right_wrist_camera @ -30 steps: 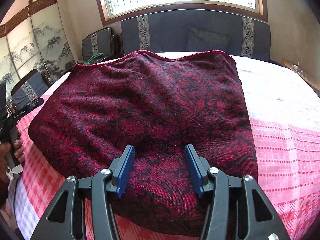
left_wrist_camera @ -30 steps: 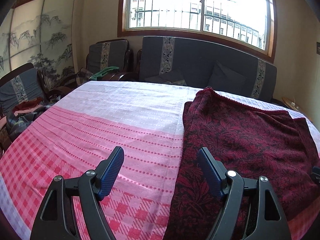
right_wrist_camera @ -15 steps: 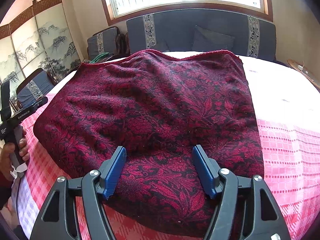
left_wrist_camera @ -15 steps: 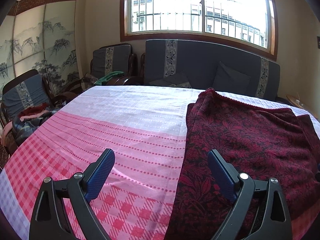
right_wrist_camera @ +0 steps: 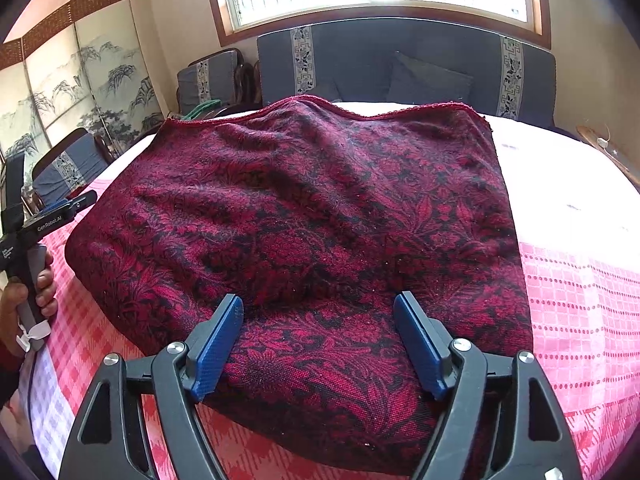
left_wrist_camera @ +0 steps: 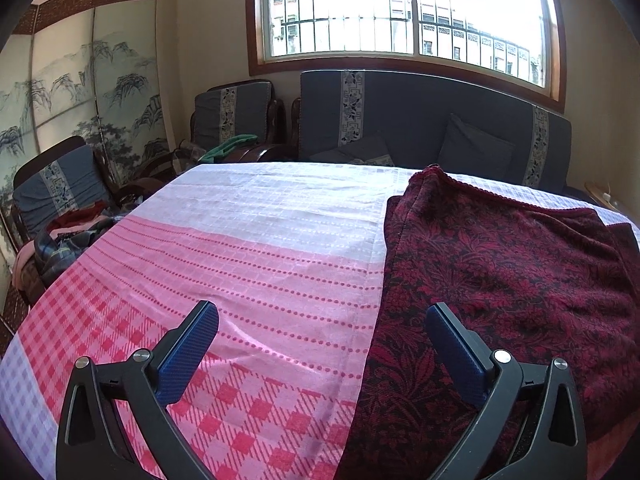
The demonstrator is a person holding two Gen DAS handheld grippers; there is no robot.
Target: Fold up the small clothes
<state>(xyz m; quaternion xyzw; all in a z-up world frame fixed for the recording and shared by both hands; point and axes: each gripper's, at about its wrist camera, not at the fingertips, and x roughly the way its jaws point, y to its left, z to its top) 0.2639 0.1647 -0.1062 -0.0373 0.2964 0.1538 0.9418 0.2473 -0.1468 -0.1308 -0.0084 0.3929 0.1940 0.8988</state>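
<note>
A dark red garment with a black floral pattern lies folded flat on the pink and white checked tablecloth. In the left wrist view the garment covers the table's right half. My left gripper is open and empty, over the cloth at the garment's left edge. My right gripper is open and empty, just above the garment's near edge. The left gripper's body and the hand holding it show at the far left of the right wrist view.
A dark blue sofa with cushions stands behind the table under a barred window. Armchairs with loose clothes stand at the left, in front of a painted folding screen. A small wooden side table is at the far right.
Both grippers have pulled back and risen slightly from the garment, and their jaws have opened wider. The garment has not moved.
</note>
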